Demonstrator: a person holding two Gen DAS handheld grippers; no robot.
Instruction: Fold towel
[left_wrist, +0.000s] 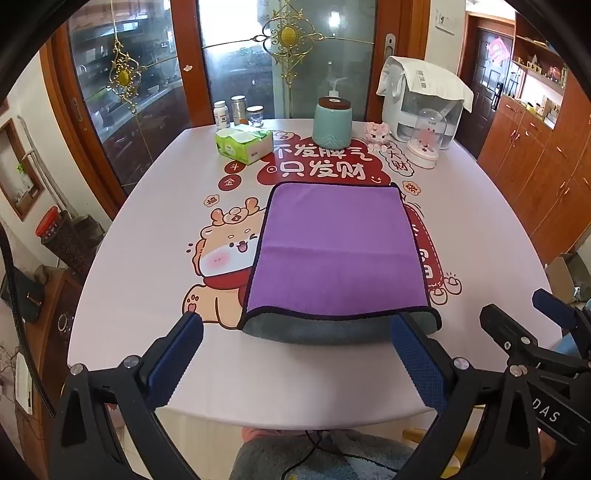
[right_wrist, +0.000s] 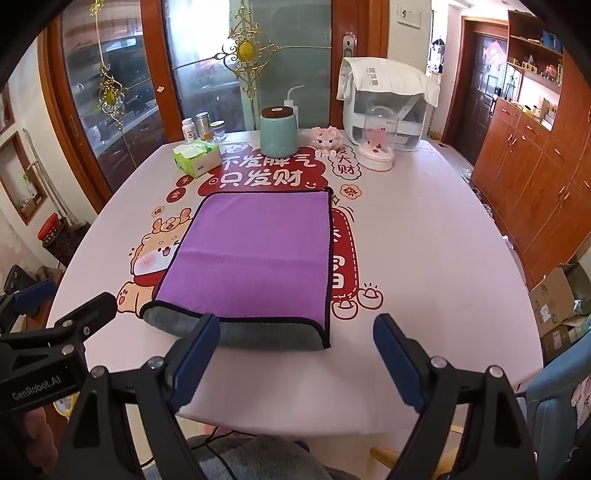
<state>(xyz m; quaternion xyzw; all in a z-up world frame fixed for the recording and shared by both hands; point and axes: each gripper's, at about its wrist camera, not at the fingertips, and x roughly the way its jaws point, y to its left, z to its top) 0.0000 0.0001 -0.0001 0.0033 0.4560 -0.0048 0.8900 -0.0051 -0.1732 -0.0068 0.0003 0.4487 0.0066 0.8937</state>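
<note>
On the left, the left gripper (left_wrist: 295, 354) hovers over the near edge of the table (left_wrist: 140, 295) with its jaws spread wide and nothing between them, its blue pads framing the near end of the towel (left_wrist: 332, 254), probably so it can drop onto a corner when needed. The towel lies flat in the middle of the table over the printed cartoon cloth, purple face up, apparently folded once already, since a grey underside rolls out in a soft fold along the edge nearest the person. That rounded near edge looks like the natural place to pinch for a second fold. Behind it, well apart, stand a tissue pack (left_wrist: 243, 144), a teal jar (left_wrist: 331, 122) and a white appliance (left_wrist: 421, 103), pushed to the far side, likely to leave working room. To the right, the right gripper (right_wrist: 291, 354) also hangs empty with jaws wide apart, its left pad just over the towel's grey fold, and the towel's near right corner (right_wrist: 321, 339) lies between the pads, within easy reach
</note>
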